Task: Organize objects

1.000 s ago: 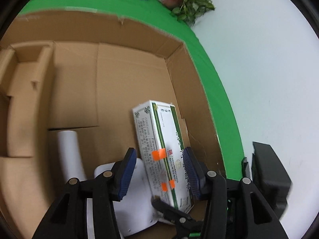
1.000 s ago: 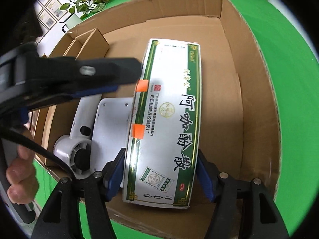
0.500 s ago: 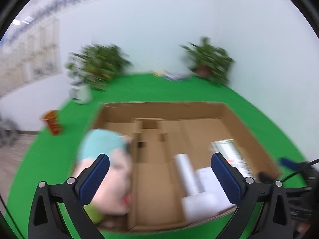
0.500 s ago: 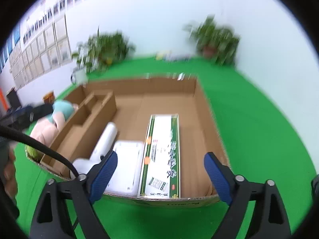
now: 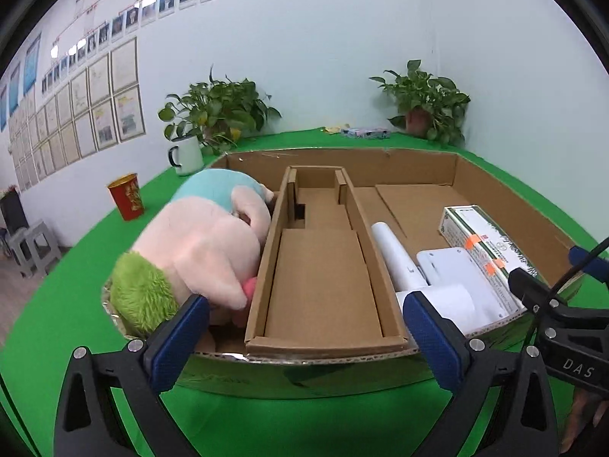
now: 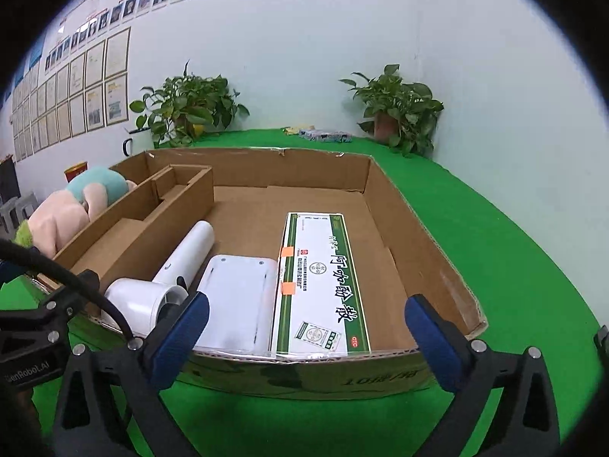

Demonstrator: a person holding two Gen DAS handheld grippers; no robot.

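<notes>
Hovering in front of the near wall of the cardboard box, the left gripper had its blue-padded fingers spread wide and held nothing. The right gripper hung before the same box's near wall, a little further right, its fingers just as wide apart and empty.

Inside the box, the right-hand compartment held three things side by side. The green-and-white medicine carton lay flat, lengthwise, with two orange stickers on its left edge. Just beside it on the left, touching or nearly so, lay a flat white device. Left of that rested the white hair dryer, its handle pointing toward the far wall and its round nozzle toward the near edge. In the left wrist view the same three items sat at the right: hair dryer, white device and medicine carton.

A cardboard divider insert formed a long narrow channel down the middle, bare inside. In the left compartment sat a plush toy, pink-bodied with a teal cap and a green furry patch, leaning against the insert's wall and rising above the box rim.

The box stood on a green table cover. Beyond it were a red cup, a white enamel mug and two potted plants near the pale wall.
</notes>
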